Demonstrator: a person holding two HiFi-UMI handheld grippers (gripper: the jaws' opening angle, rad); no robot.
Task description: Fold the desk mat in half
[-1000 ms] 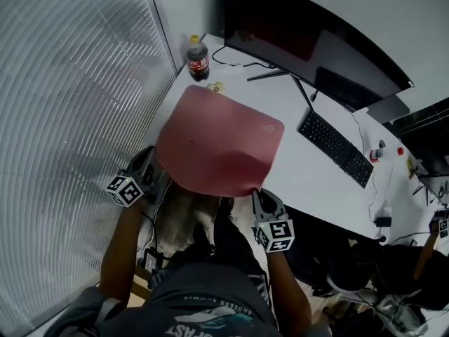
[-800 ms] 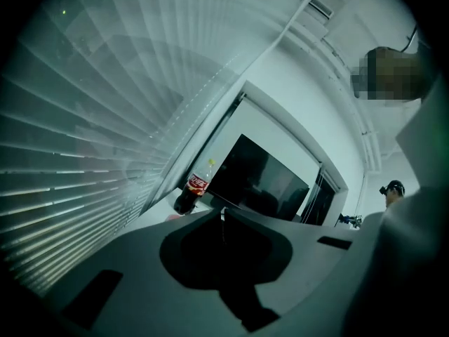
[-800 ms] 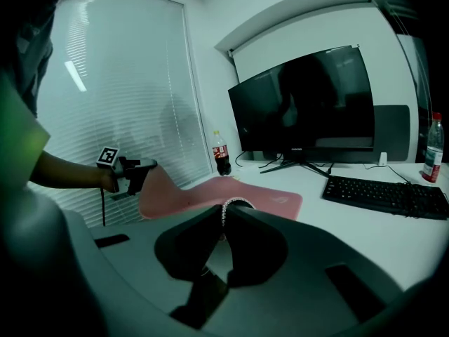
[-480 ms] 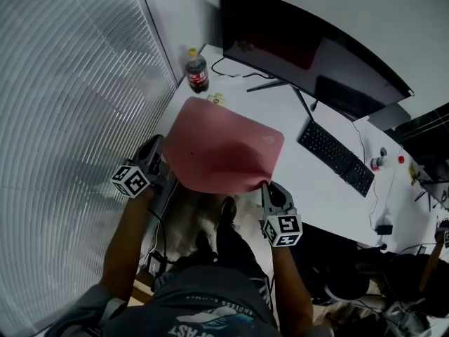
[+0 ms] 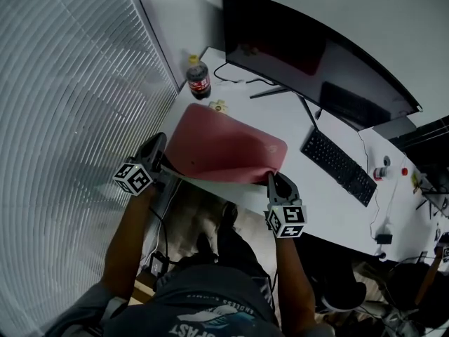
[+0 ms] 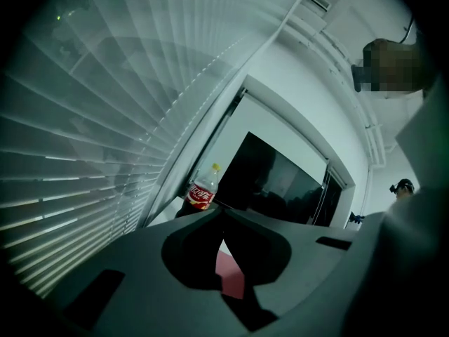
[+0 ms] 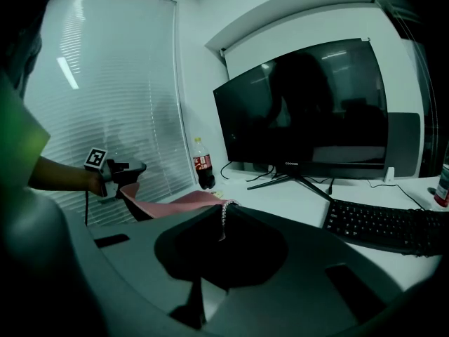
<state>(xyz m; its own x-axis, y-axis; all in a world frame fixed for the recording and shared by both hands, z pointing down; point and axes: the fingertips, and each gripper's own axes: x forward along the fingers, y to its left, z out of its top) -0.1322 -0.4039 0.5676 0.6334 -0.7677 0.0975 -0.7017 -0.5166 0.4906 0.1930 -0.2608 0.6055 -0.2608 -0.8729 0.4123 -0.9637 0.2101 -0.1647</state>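
The soft pink rectangular desk mat (image 5: pixel 223 149) has its near edge raised above the white desk (image 5: pixel 309 192); left gripper (image 5: pixel 165 164) and right gripper (image 5: pixel 271 179) each clamp a near corner.

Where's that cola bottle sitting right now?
In the head view the cola bottle stands upright at the far left corner of the desk, beside the window blinds, just beyond the pink desk mat and left of the monitor.
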